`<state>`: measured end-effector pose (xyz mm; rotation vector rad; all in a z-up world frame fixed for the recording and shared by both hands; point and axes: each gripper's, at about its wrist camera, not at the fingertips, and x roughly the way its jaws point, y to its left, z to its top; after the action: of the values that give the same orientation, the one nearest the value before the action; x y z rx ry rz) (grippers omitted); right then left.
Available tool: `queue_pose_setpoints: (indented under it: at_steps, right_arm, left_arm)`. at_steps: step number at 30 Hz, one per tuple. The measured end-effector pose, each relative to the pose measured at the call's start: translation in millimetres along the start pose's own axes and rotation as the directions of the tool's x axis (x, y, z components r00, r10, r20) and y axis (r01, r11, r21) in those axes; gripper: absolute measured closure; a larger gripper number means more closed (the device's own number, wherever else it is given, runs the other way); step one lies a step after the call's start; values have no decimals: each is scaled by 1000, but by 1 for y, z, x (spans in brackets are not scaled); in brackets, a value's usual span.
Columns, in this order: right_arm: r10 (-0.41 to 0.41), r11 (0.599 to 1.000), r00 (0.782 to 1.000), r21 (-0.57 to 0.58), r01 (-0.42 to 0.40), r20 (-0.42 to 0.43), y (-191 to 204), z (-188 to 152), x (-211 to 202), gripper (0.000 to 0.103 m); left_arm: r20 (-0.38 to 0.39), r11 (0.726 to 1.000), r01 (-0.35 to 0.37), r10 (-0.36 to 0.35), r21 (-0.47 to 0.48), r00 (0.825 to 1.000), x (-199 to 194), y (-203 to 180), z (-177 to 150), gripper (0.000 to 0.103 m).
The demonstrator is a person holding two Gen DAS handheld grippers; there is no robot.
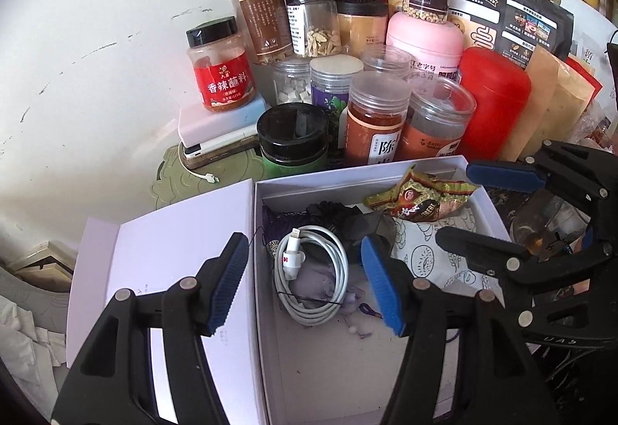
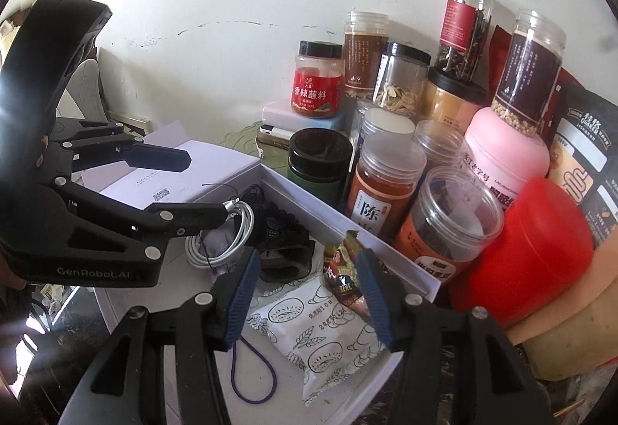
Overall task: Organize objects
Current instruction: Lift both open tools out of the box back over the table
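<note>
An open white box [image 1: 347, 176] holds a coiled white cable [image 1: 313, 270], dark fabric bits [image 1: 336, 212], a white printed snack packet [image 2: 320, 332], a gold-brown wrapper [image 1: 421, 197] and a purple cord loop [image 2: 251, 378]. Its lavender lid [image 1: 174, 251] lies at the left. My left gripper [image 1: 305, 286] hangs open above the cable, touching nothing; the right wrist view shows it side-on [image 2: 193, 189]. My right gripper [image 2: 307, 297] is open over the snack packet, with the wrapper [image 2: 343, 282] by its right finger, not squeezed. It also shows in the left wrist view [image 1: 475, 209].
Several jars crowd the wall behind the box: a black-lidded green jar [image 1: 291, 143], a chili jar [image 1: 220, 70], a pink tub [image 1: 425, 35], a red canister [image 1: 494, 104]. A Quaker bag [image 1: 513, 19] stands at the back right. Stacked power banks [image 1: 220, 131] lie left of the jars.
</note>
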<state>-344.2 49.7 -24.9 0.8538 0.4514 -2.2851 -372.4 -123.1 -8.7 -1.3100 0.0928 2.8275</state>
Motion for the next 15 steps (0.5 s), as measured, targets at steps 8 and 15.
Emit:
queue_pose_setpoints:
  at_steps: [8, 15]
  right_arm:
    - [-22, 1000, 999, -6, 22, 48, 3, 10, -36, 46]
    - [-43, 999, 996, -12, 44, 74, 5, 13, -68, 46]
  left_arm:
    - [53, 1000, -27, 26, 13, 998, -44, -6, 7, 40]
    - [72, 999, -41, 40, 11, 997, -76, -13, 9, 39]
